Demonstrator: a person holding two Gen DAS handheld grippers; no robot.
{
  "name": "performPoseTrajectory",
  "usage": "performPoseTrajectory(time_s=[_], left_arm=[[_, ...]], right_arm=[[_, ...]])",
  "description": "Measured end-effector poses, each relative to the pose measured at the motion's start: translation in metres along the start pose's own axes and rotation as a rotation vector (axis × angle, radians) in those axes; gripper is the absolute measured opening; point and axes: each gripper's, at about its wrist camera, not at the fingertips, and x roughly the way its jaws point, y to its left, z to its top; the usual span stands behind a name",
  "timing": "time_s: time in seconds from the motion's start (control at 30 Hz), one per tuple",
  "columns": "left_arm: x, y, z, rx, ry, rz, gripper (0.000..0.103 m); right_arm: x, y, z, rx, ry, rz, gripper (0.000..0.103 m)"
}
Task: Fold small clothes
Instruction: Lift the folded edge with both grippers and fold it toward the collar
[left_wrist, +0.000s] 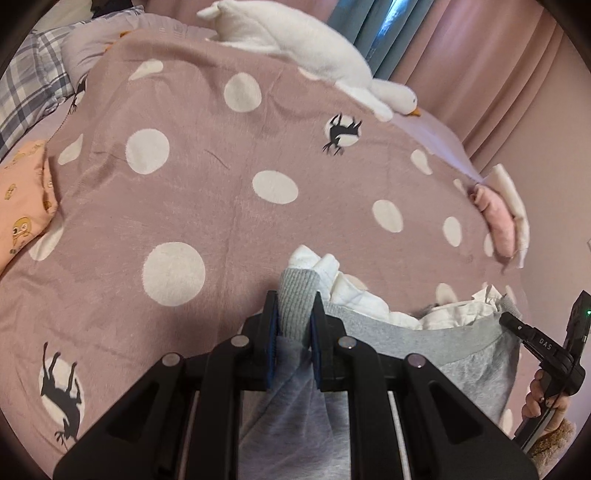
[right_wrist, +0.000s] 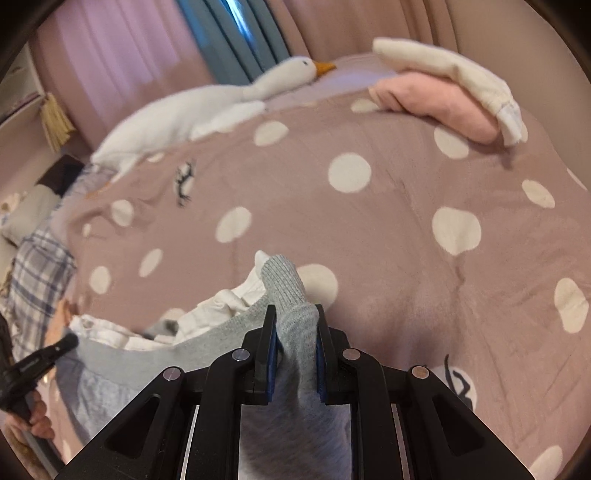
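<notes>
Fingers of the left gripper (left_wrist: 294, 325) and right gripper (right_wrist: 295, 332) are each clamped on a ribbed corner of the soft grey knit garment (left_wrist: 424, 332), stretched above the polka-dot pink blanket (left_wrist: 207, 206) near its front edge. It looks light and limp, so hem corners seem the best holds.

a home bedroom: a bed under a dusty-pink polka-dot blanket (left_wrist: 207, 206), a white plush goose (left_wrist: 295, 48) lying along its far edge, a plaid pillow (left_wrist: 26, 85), and pink curtains (left_wrist: 480, 55) behind
</notes>
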Motion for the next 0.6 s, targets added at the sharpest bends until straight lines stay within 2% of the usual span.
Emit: performPoseTrajectory(time_s=[0.3,0.37,0.6], left_arm=[[0.046,0.018,-0.008,0.008,0.104,0.094,0.016],[0.054,0.022,-0.012,0.006,0.124,0.118,0.017],[0.061,0.028,-0.014,-0.017,0.128,0.13,0.02]], right_arm=[[0.047,-0.021,-0.013,0.059,0.11,-0.068,0.018],[0.051,-0.025,-0.015,0.069,0.114,-0.067,0.018],[0.056,-0.034,-0.018,0.085,0.11,-0.058,0.018]])
